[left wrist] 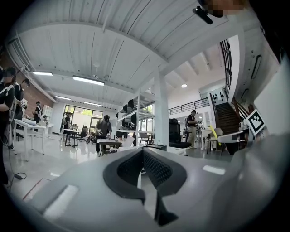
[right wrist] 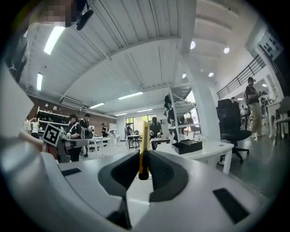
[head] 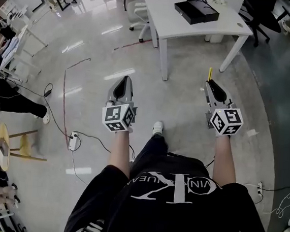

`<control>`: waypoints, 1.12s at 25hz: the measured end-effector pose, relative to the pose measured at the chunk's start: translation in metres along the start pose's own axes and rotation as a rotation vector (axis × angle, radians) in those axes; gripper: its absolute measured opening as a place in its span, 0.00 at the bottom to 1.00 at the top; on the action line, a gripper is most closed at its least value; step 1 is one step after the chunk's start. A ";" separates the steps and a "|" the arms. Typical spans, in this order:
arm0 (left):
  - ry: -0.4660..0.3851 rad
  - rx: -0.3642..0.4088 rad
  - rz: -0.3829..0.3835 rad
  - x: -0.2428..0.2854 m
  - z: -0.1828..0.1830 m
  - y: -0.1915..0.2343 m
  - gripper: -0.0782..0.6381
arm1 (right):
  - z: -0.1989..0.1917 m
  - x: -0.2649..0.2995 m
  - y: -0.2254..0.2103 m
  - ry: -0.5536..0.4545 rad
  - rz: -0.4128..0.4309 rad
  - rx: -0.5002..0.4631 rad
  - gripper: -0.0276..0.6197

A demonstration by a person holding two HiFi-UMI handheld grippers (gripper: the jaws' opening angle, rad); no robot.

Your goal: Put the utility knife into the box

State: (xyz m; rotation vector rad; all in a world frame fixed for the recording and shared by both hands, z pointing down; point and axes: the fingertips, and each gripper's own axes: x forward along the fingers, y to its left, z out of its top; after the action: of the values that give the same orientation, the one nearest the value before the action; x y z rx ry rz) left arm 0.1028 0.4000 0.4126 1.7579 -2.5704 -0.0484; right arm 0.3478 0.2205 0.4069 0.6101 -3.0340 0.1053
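Right gripper view: utility knife [right wrist: 145, 136] clamped upright between the jaws of the right gripper [right wrist: 144, 156], well short of the table.
Left gripper [left wrist: 142, 152] jaws together, empty. Knife judged light, stiff and smooth-sided; it is held at the butt end, so it may pivot. Box [right wrist: 187, 146] sits mid-tabletop [right wrist: 213, 153].

Only the yellow tip of the utility knife [head: 210, 73] clears the right gripper [head: 210, 84] in the head view; the rest of it lies hidden between the jaws. In the right gripper view the knife's lower end sinks out of sight between the pads [right wrist: 163, 174]. The marker cubes [head: 225, 120] conceal the hands that hold them. The white surface [head: 164, 18] is cut off by the head view's top edge, and the black box [head: 196, 11] on it is too small to tell its contents. Distant figures [right wrist: 73, 129] are too small to make out.
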 end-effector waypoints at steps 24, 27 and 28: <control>0.040 0.006 -0.141 0.199 0.000 0.074 0.12 | 0.001 0.165 -0.060 0.039 -0.095 0.055 0.15; 0.044 0.007 -0.165 0.221 -0.003 0.083 0.12 | -0.001 0.184 -0.065 0.037 -0.114 0.065 0.15; 0.046 0.008 -0.171 0.227 -0.005 0.086 0.12 | -0.002 0.190 -0.066 0.038 -0.119 0.067 0.15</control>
State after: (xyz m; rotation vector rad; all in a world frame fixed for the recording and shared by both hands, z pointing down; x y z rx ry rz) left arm -0.0596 0.2191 0.4220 1.9533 -2.3860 -0.0009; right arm 0.1986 0.0867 0.4238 0.7824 -2.9595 0.2118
